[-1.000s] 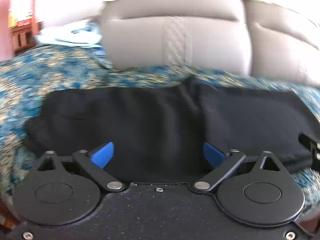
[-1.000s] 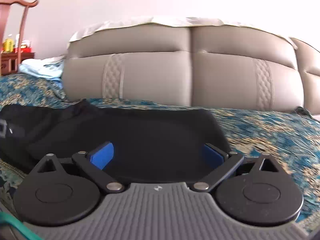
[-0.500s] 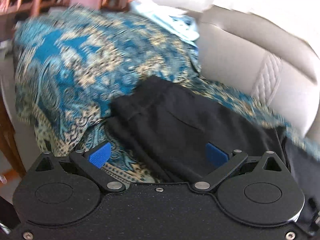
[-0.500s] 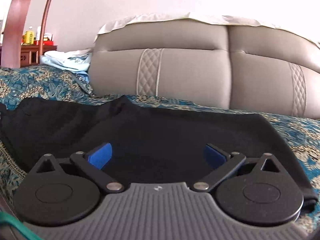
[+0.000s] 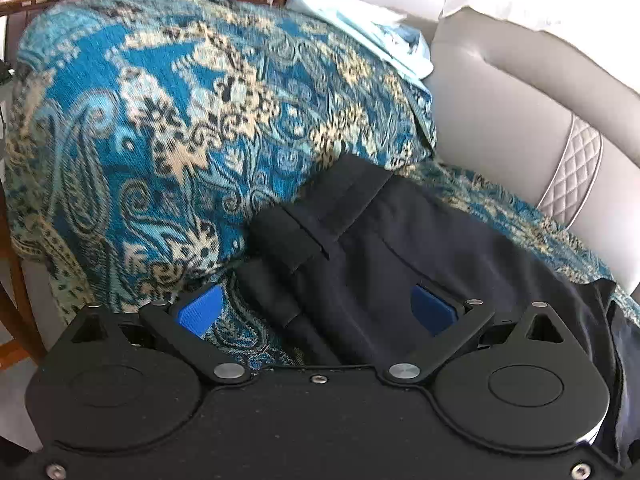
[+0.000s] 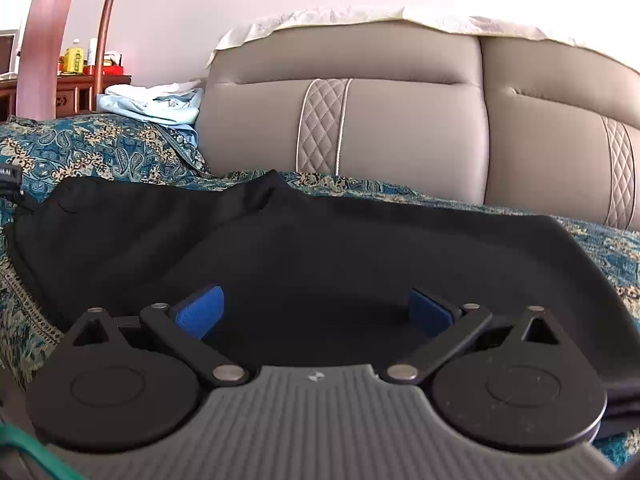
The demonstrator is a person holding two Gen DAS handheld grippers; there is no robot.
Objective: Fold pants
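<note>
Black pants lie folded lengthwise across the sofa seat on a blue paisley throw. In the left wrist view the waistband end of the pants lies by the covered armrest. My left gripper is open and empty, low over the waistband end, with its left blue pad over the throw and its right pad over the cloth. My right gripper is open and empty, low over the middle of the pants, its blue pads apart.
The grey leather sofa back rises behind the pants. The throw drapes over the armrest at the left. Light blue clothes lie on the armrest's far end. A wooden chair and a side table stand beyond.
My left gripper has swung left from the middle of the pants to the waistband end by the armrest. My right gripper has shifted left along the pants. Both stayed open.
</note>
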